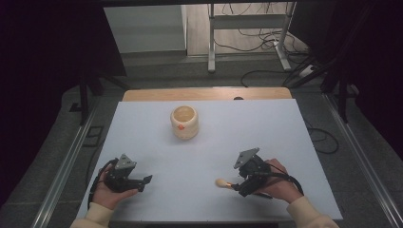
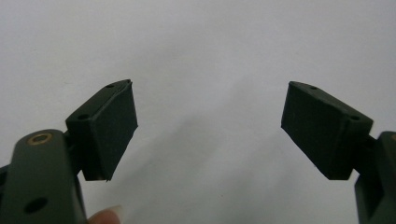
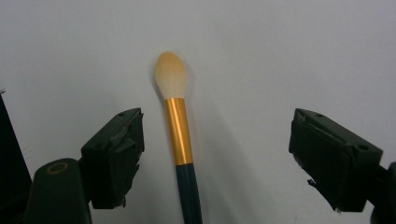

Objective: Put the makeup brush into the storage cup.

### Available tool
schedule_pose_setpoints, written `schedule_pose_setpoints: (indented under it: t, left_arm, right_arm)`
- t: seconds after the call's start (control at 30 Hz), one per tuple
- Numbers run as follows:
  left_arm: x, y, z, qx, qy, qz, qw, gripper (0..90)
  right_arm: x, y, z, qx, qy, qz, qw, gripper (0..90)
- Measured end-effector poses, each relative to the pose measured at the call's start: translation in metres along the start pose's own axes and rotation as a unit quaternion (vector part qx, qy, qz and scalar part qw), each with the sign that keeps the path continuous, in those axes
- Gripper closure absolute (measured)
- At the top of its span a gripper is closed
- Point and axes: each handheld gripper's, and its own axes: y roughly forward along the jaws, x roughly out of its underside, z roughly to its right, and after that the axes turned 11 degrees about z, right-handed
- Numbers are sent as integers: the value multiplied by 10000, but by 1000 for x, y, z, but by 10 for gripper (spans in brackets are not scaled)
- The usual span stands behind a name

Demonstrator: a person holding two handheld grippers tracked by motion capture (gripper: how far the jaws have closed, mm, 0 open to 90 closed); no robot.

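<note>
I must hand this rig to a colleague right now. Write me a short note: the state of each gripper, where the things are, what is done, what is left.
Left gripper: open, holds nothing, low over the near left of the white table.
Right gripper: open, jaws on either side of the makeup brush, not closed on it.
Brush: lies flat on the table at the near right, bristle tip away from the gripper.
Wooden cup: stands upright at the far middle of the table, apart from both grippers.
Done: right gripper lined up on the brush.
Left: close on the brush and lift it; probably put it into the cup.
</note>
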Motion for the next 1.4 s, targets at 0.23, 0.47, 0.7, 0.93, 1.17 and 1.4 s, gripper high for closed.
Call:
schedule_pose_setpoints:
  t: [0.23,0.47,0.7,0.93,1.17,1.4]
  left_arm:
    - [0,0,0,0,-7,8,10000,190]
    - [0,0,0,-6,-8,16,10000,190]
    - [0,0,0,-1,-10,14,10000,190]
    - [0,0,0,1,-7,20,10000,190]
    - [0,0,0,7,-5,15,10000,190]
    - [0,0,0,16,9,0,10000,190]
  right_arm:
    - [2,8,-1,-20,-7,-129,9999,191]
    - [3,15,-3,-13,-102,-230,9997,213]
    - [3,22,-6,-59,-196,-377,9991,233]
    - [1,26,-9,-66,-315,-443,9985,244]
    - [1,28,-12,-171,-411,-475,9979,315]
    - [2,32,-14,-303,-468,-643,9964,407]
